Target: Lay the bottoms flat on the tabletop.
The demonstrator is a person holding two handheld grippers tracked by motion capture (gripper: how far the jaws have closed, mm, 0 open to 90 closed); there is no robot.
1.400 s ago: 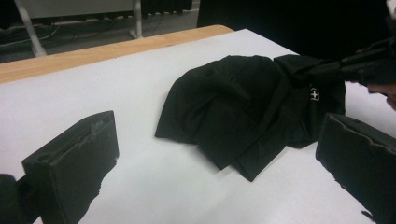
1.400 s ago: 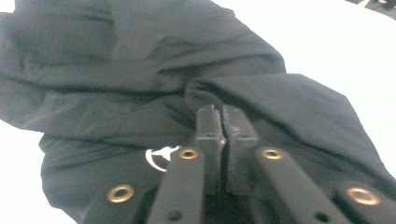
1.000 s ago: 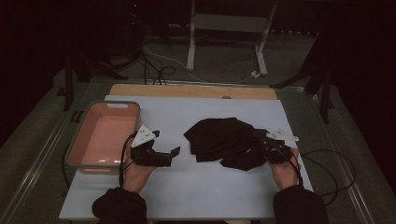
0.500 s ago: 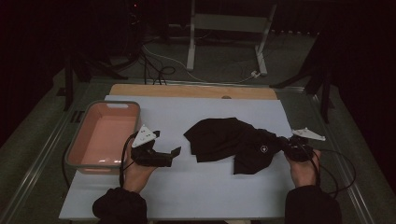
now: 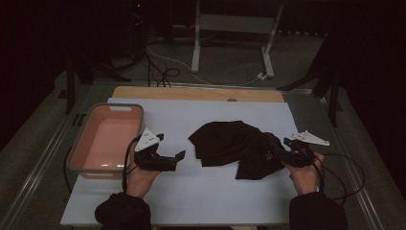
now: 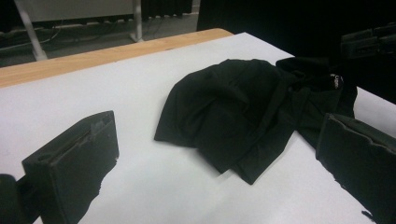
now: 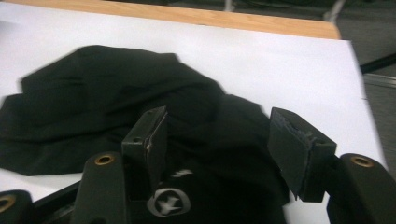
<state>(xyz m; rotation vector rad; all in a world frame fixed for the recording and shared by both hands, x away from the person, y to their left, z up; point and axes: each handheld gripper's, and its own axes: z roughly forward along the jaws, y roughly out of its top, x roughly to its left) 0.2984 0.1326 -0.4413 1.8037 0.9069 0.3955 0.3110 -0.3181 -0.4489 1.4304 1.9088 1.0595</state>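
A crumpled black garment lies in the middle of the white table. My right gripper is at the garment's right edge. In the right gripper view its jaws stand apart and have just been opening. The black cloth lies loose under and between them, a small white logo near their base. My left gripper rests on the table left of the garment, open and apart from it. The left gripper view has its wide jaws framing the garment, with nothing between the pads.
A pink basin stands at the table's left edge, beside my left hand. A wooden strip runs along the table's far edge. Cables and a metal stand lie on the floor beyond. The right gripper shows far off in the left gripper view.
My right gripper drew the garment's right edge outward to the right, then opened its jaws off the cloth. The left gripper has not moved.
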